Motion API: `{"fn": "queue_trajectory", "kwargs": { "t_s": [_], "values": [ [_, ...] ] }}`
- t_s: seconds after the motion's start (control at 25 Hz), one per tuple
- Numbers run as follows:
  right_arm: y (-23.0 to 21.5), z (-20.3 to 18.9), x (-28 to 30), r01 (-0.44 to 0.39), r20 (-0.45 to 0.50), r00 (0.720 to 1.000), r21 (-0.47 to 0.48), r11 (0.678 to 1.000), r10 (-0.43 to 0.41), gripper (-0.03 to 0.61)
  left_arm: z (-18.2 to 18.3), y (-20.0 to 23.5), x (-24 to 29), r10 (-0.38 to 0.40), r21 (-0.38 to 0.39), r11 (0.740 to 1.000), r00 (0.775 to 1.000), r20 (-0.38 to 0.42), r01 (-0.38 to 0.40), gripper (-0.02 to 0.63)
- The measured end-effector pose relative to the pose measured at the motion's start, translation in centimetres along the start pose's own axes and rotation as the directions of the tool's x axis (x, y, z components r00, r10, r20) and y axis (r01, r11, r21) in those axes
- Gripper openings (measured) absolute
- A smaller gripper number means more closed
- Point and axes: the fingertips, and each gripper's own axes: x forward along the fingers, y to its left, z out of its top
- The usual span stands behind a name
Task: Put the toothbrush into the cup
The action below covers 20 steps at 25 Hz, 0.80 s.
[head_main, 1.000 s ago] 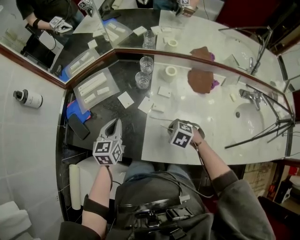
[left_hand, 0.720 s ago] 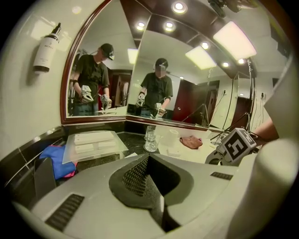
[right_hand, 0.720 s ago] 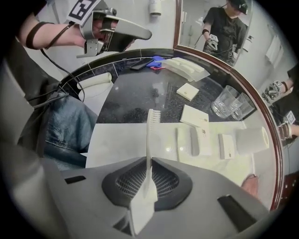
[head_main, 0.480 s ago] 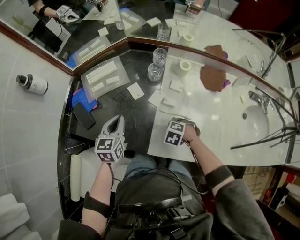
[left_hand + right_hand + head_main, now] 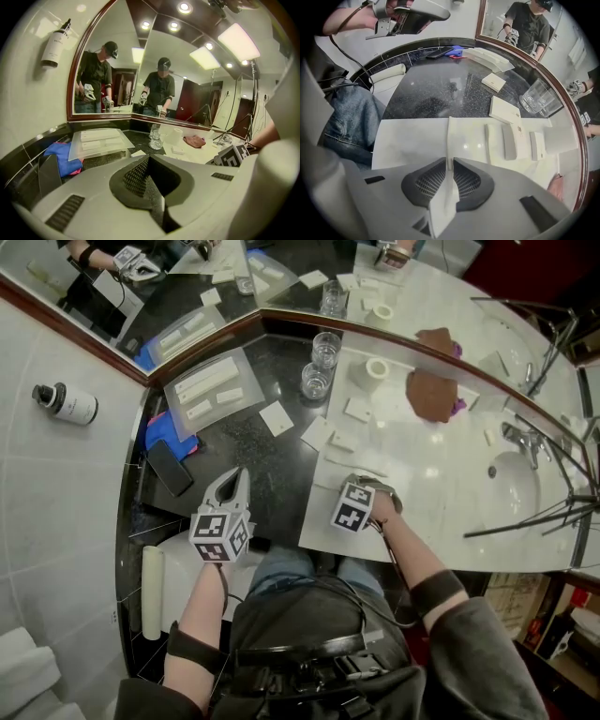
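The toothbrush (image 5: pixel 450 136) is a long white strip lying on the white counter mat (image 5: pixel 408 136). My right gripper (image 5: pixel 450 161) points straight down over it, and its jaws, which have just been opening, stand open astride the strip's near end with the pads close on both sides. In the head view the right gripper (image 5: pixel 361 486) is at the mat's front edge. Two glass cups (image 5: pixel 315 381) stand at the back by the mirror, and one cup (image 5: pixel 536 98) shows in the right gripper view. My left gripper (image 5: pixel 232 479) is shut and empty over the dark counter (image 5: pixel 253 460).
Small white boxes (image 5: pixel 277 418) and packets (image 5: pixel 508 140) lie between the toothbrush and the cups. A clear tray (image 5: pixel 211 385), a blue cloth (image 5: pixel 164 437) and a phone (image 5: pixel 169 467) sit at the left. A white roll (image 5: pixel 377 368), a brown cloth (image 5: pixel 431 395) and the sink (image 5: pixel 514 479) are at the right.
My right gripper has sunk toward the mat and now stands over the toothbrush. The left gripper has shifted slightly and stays shut.
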Motion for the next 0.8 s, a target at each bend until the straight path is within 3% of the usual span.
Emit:
{"fn": "queue_trajectory", "kwargs": {
  "t_s": [0.28,0.52,0.64,0.8],
  "values": [
    [-0.3,0.0,-0.5,0.010,0.032,0.999,0.026,1.000,-0.011,0.107,-0.1,-0.4,0.2,-0.007,0.001,1.000,1.000,-0.003,0.007,0.002],
    [-2.2,0.3,-3.8,-0.007,0.147,0.989,0.145,0.989,-0.014,0.106,0.4,-0.9,0.7,-0.015,0.007,1.000,1.000,0.000,0.015,0.002],
    [-3.8,0.7,-6.6,-0.024,0.251,0.967,0.258,0.966,-0.043,0.082,0.9,-1.3,1.1,-0.021,0.013,1.000,1.000,0.007,0.021,0.002],
    [-7.3,1.2,-11.8,-0.031,0.399,0.904,0.416,0.909,-0.151,0.020,1.8,-2.4,1.7,-0.038,0.028,0.999,0.999,0.017,0.037,0.002]
  ]
}}
